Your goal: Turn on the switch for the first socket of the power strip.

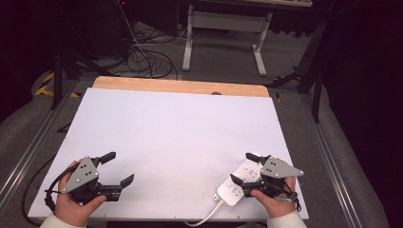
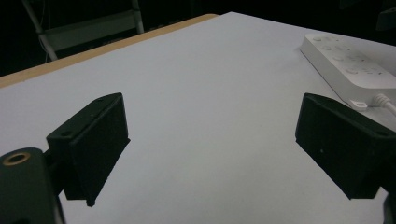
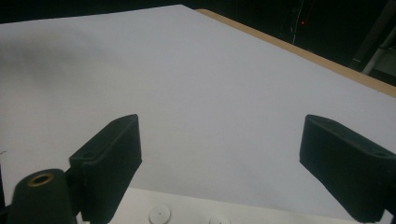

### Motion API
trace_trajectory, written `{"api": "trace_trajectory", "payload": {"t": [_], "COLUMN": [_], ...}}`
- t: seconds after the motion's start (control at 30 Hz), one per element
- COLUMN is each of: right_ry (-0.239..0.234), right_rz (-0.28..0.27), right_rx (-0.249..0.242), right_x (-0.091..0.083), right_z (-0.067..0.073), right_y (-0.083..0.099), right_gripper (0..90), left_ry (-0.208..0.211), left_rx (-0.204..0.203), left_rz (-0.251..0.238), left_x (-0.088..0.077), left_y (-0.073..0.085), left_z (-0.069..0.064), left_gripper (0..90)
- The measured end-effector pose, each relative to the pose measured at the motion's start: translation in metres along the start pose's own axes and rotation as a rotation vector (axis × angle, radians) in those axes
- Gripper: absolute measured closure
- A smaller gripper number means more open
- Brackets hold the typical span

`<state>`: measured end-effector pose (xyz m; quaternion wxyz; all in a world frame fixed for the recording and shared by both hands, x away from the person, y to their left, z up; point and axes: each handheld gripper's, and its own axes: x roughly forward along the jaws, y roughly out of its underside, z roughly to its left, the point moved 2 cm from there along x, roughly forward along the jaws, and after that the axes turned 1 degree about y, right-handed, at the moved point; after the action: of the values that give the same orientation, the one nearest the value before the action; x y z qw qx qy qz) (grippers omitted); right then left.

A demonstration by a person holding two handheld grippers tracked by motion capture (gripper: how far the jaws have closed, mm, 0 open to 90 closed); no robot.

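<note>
A white power strip lies near the table's front right edge, its white cable running off the front. My right gripper hovers over the strip's far end, jaws wide open and nothing between them. In the right gripper view the strip's top shows just below my right gripper. My left gripper is held at the front left, open and pointing right over bare table. The left gripper view shows my left gripper spread wide, with the power strip farther off at the upper right.
The white table top has a wooden strip along its far edge. Beyond it, on the grey floor, lie loose cables, and a white desk frame stands there. Metal rails run along both sides of the table.
</note>
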<state>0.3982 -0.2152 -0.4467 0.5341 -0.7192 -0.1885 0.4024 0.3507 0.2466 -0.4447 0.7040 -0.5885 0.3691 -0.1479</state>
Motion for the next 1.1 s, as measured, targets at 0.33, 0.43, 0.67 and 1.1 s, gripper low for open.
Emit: {"api": "trace_trajectory", "payload": {"t": [0.33, 0.43, 0.67, 1.1], "right_ry": [-0.001, -0.004, -0.012, -0.052], "right_rz": [-0.003, -0.012, -0.031, -0.010], "right_rx": [-0.003, 0.001, 0.004, 0.001], "right_x": [-0.001, 0.000, -0.001, -0.002], "right_z": [0.000, 0.001, 0.001, 0.004], "right_y": [-0.001, -0.001, -0.002, -0.010], "right_gripper": [13.2, 13.2, 13.2, 23.2], "left_ry": [-0.001, -0.008, -0.010, -0.029], "left_rx": [0.005, 0.015, 0.013, 0.015], "left_rz": [-0.002, 0.000, 0.003, 0.009], "left_x": [0.000, -0.001, -0.002, -0.002], "left_y": [-0.001, -0.001, -0.001, -0.001], "left_z": [-0.001, -0.001, -0.001, -0.002], "left_gripper": [11.3, 11.3, 11.5, 11.2]}}
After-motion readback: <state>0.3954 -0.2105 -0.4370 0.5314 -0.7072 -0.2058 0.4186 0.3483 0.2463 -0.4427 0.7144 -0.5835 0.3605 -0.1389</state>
